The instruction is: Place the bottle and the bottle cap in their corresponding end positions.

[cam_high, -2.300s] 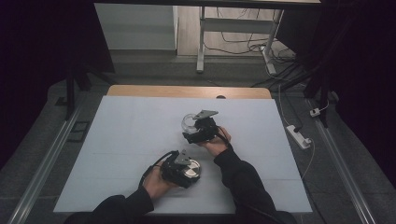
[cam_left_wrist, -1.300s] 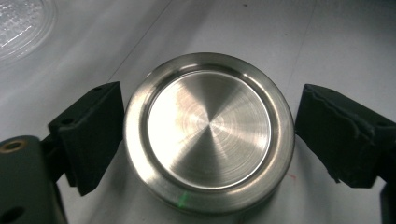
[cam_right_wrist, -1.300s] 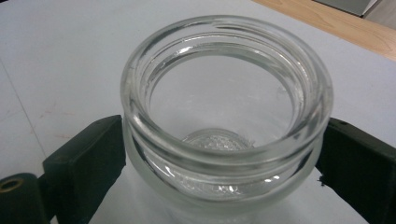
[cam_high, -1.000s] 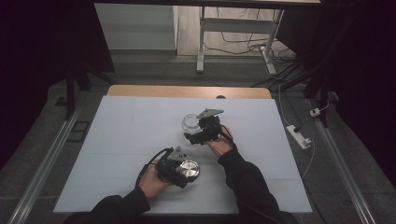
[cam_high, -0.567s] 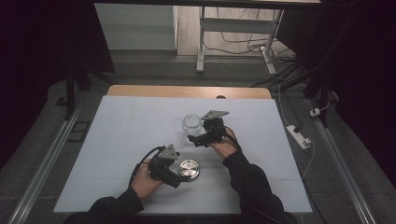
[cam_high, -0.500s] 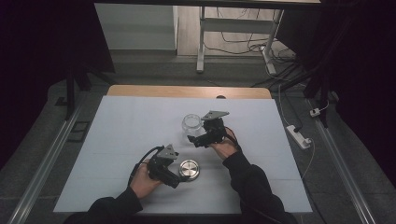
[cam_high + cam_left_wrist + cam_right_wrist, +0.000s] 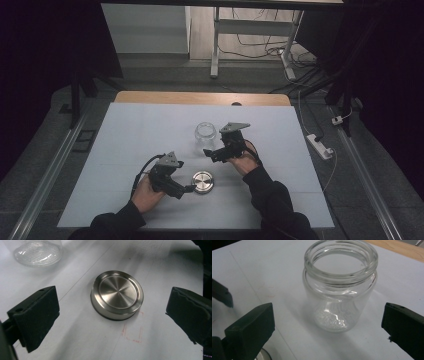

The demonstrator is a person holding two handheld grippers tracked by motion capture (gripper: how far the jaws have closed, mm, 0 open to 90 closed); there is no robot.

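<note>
**Lid Set Down, Jar Left Open on the Table**

At the left, the left gripper [image 7: 189, 188] is seen just beside one round steel lid [image 7: 203, 181], which lies flat on the white table [image 7: 125, 135] with its top face up. The jaws of this gripper have just been opening and are now spread wide apart; in the left gripper view the lid [image 7: 117, 294] sits between and beyond the two black pads, touched by neither. The lid is judged to have been released here, close to the table's near edge, so that it stays within easy reach and clear of the jar.

Farther right and farther back, one clear glass jar [image 7: 205, 132] stands upright and uncapped, its threaded mouth open. The right gripper [image 7: 207, 153] is pointed toward it, with its jaws likewise held wide apart; in the right gripper view the jar [image 7: 339, 285] stands ahead of the pads and apart from them. The jar appears to be placed near the middle of the table so that it can be approached from either side.

Counted in all: one lid, one jar, two grippers, each held in one hand.
</note>
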